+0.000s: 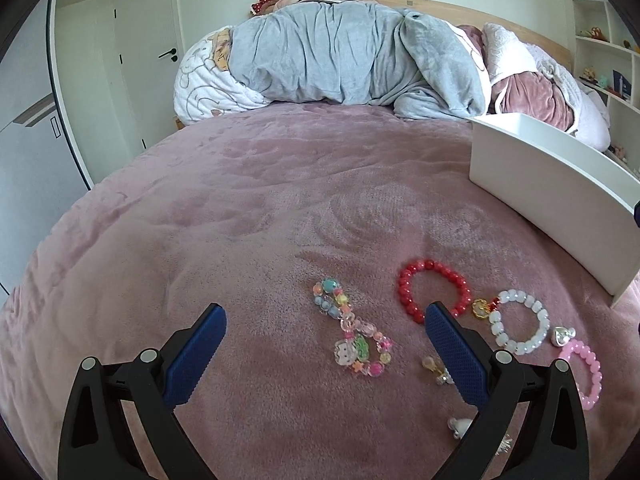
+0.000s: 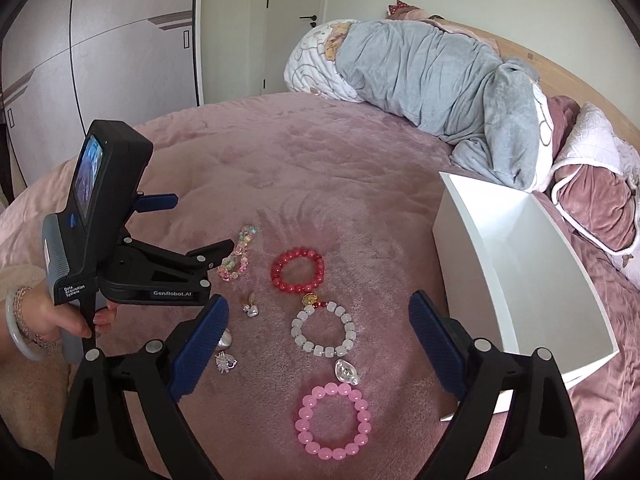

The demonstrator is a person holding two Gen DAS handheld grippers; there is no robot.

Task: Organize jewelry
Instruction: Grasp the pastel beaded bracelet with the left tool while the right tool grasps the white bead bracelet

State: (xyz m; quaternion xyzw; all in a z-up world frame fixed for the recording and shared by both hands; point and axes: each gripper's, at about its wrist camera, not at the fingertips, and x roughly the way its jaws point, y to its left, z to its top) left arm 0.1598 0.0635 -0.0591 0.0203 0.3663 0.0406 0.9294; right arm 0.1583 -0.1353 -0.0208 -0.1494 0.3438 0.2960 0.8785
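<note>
Laid out on the pink plush bedspread [image 2: 340, 168], all placed here against the white box [image 2: 516, 272]: red bead bracelet [image 2: 297, 270] just left of the box's near wall; white bead bracelet [image 2: 324, 330] directly nearer the camera, touching the red one through a small gold charm [image 2: 309, 300]; pink bead bracelet [image 2: 334, 422] nearest of the three, a clear heart charm [image 2: 346, 372] between it and the white one. Farther left of the box, a multicoloured charm bracelet [image 1: 354, 336], stretched long and lying flat. Small loose pendants [image 2: 251, 307] scattered between that bracelet and the white beads.

Left gripper [image 1: 324, 334] hovering over the charm bracelet, jaws spread wide, nothing between them. Right gripper [image 2: 318, 322] likewise gaping and empty, poised above the white bracelet. Beyond the box, a rolled grey blanket [image 2: 420, 76] against the wooden headboard [image 2: 568, 76].
</note>
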